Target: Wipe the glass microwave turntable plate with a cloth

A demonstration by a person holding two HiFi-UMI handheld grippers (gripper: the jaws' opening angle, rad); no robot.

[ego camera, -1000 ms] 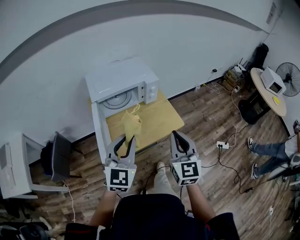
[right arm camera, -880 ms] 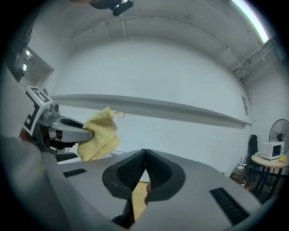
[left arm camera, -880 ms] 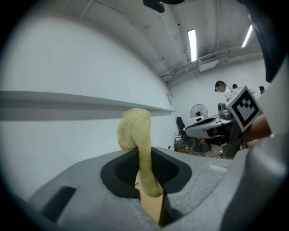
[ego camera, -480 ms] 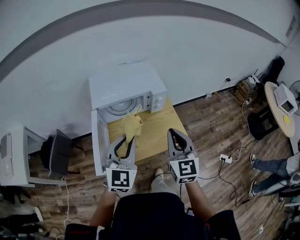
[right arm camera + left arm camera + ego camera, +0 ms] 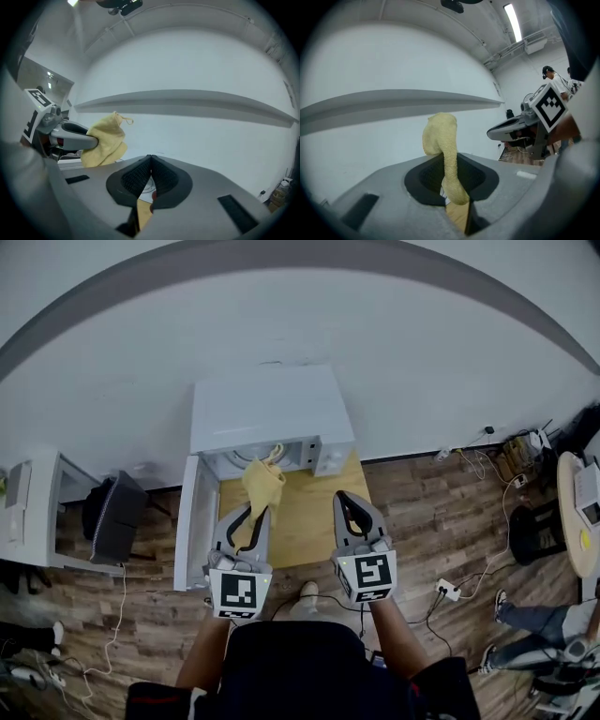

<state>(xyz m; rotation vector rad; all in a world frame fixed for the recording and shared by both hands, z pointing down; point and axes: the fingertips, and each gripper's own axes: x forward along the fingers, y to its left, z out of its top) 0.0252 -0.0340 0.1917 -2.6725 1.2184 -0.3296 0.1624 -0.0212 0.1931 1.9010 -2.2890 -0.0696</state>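
Observation:
A white microwave (image 5: 267, 413) stands on a wooden table (image 5: 305, 521) with its door (image 5: 190, 526) swung open to the left. Only part of the glass turntable plate (image 5: 246, 458) shows inside the cavity, behind the cloth. My left gripper (image 5: 257, 514) (image 5: 449, 158) is shut on a yellow cloth (image 5: 262, 484) (image 5: 442, 140), which stands up from the jaws just before the opening. My right gripper (image 5: 346, 500) (image 5: 150, 157) is shut with nothing in it, over the table to the right of the cloth (image 5: 105, 140).
A grey cabinet (image 5: 33, 512) and a black box (image 5: 114, 518) stand left of the table. A power strip (image 5: 447, 590) and cables lie on the wooden floor at the right. At the right edge are a round table (image 5: 579, 512) and a person's legs (image 5: 530, 629).
Both grippers have come nearer the microwave, and the cloth now hangs before its opening. The view has swung, so the microwave sits more centred. The left grip on the cloth is unchanged.

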